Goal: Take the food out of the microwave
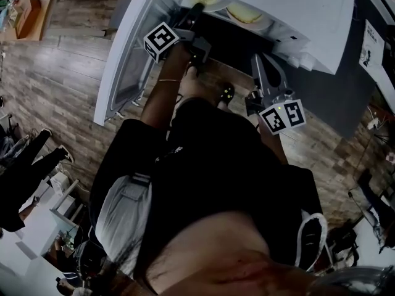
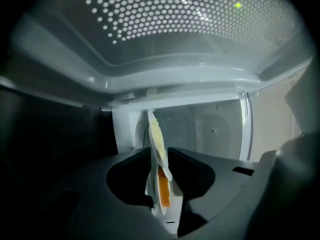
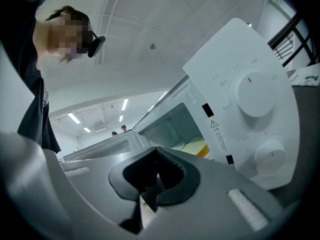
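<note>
Inside the smooth white microwave (image 1: 321, 17), near its front edge: left tool (image 2: 159, 156) clamped on the rim of one thin round plate (image 2: 154, 134), flat yellow-and-orange food (image 2: 163, 189) on it. Outside, beside two round knobs (image 3: 256, 95), right tool (image 3: 156, 181) clenched, empty. Door (image 1: 123, 60) swung wide.

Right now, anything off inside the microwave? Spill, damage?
Nothing stands out. The left gripper grips the plate by its rim inside the microwave; food sits on it, no spill seen.
</note>
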`<state>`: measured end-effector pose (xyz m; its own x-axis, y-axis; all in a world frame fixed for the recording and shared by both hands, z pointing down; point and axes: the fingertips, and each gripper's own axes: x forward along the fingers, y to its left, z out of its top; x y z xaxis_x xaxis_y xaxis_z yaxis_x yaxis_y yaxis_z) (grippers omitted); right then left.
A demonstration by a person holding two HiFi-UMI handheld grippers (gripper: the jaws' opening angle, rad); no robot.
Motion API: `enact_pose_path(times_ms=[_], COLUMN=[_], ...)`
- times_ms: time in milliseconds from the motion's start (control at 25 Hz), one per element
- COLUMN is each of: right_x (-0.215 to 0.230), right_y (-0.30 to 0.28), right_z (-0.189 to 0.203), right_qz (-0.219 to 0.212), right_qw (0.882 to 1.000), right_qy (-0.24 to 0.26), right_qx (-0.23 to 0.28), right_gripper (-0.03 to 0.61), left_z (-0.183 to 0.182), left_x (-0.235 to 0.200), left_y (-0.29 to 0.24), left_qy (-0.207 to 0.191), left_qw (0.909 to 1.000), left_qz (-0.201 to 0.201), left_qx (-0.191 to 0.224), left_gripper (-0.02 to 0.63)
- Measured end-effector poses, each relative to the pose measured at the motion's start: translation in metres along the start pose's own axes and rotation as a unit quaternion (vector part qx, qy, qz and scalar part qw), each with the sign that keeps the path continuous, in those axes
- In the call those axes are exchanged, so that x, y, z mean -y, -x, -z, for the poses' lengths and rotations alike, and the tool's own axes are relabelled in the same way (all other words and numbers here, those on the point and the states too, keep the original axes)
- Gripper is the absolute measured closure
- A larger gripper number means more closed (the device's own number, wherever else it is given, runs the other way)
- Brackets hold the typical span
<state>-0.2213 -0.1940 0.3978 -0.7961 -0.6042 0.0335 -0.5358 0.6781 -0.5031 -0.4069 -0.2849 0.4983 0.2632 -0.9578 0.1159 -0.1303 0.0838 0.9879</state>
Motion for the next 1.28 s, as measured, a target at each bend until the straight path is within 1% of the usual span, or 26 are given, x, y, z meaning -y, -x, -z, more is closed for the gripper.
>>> enact_pose_path(times_ms=[120, 200, 400, 440, 480, 800, 1040, 1280], right_x=[0.0, 0.0, 0.002, 0.003, 0.003, 0.005, 0.006, 0.004], right_y=[-0.001, -0.001, 0.001, 0.001, 0.001, 0.002, 0.004, 0.004], right_z=[0.0, 0.0, 0.0, 0.0, 0.0, -0.001, -0.002, -0.006], right_qz=[0.001, 0.003, 0.009, 0.01, 0.01, 0.013, 0.013, 0.009], right_qw=[1.0, 1.0, 1.0, 1.0, 1.0, 1.0, 1.0, 1.0], right_qy=[0.0, 0.001, -0.001, -0.001, -0.002, 0.0, 0.003, 0.01], right_qx=[0.0, 0.0, 0.0, 0.0, 0.0, 0.002, 0.004, 0.011], right_gripper=[0.578, 0.578, 0.578, 0.578, 0.578, 0.578, 0.578, 0.578], left_z=[-0.003, -0.004, -0.005, -0.005, -0.006, -0.004, -0.004, 0.006], left_x=[-0.001, 0.0, -0.006, -0.007, -0.008, -0.012, -0.007, 0.001], left_y=[-0.003, -0.005, -0.008, -0.008, -0.008, -0.003, 0.0, 0.003], left_qy=[0.037, 0.049, 0.055, 0.058, 0.06, 0.078, 0.08, 0.082], left_qw=[0.9992, 0.9984, 0.9982, 0.9979, 0.9977, 0.9961, 0.9958, 0.996], left_qz=[0.015, 0.023, 0.014, 0.013, 0.013, -0.003, 0.005, 0.016], left_qx=[0.01, 0.015, 0.022, 0.025, 0.027, 0.041, 0.043, 0.031], left_gripper=[0.522, 0.522, 0.525, 0.532, 0.566, 0.586, 0.597, 0.598])
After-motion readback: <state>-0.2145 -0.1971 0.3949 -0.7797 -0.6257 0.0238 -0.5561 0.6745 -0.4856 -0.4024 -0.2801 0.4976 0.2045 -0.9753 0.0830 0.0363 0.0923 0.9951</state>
